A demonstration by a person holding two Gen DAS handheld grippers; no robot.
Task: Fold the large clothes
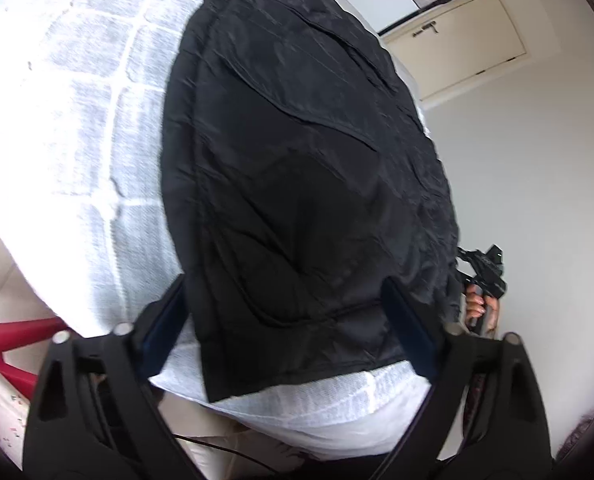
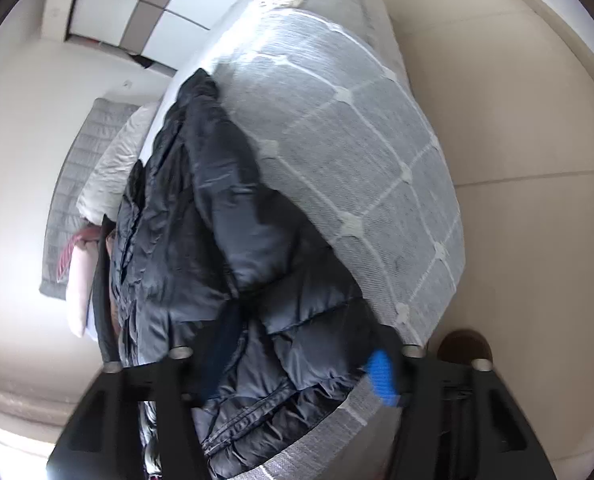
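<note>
Jaws stood wide around the jacket hem; you needed both layers pinched, not the bed cover.

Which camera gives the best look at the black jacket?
The left wrist view: the jacket lies spread across the bed, nearly whole, hem nearest. The right wrist view shows the jacket from one side, bunched and puffy, with its near edge between the tongs.

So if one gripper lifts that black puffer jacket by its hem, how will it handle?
The black puffer jacket will probably go floppy: it lies creased and slumped on the quilted bed cover. Its quilted, puffy panels suggest it is light for its bulk. The shell looks glossy, so it may slip between the pads unless a thick fold is pinched.
</note>
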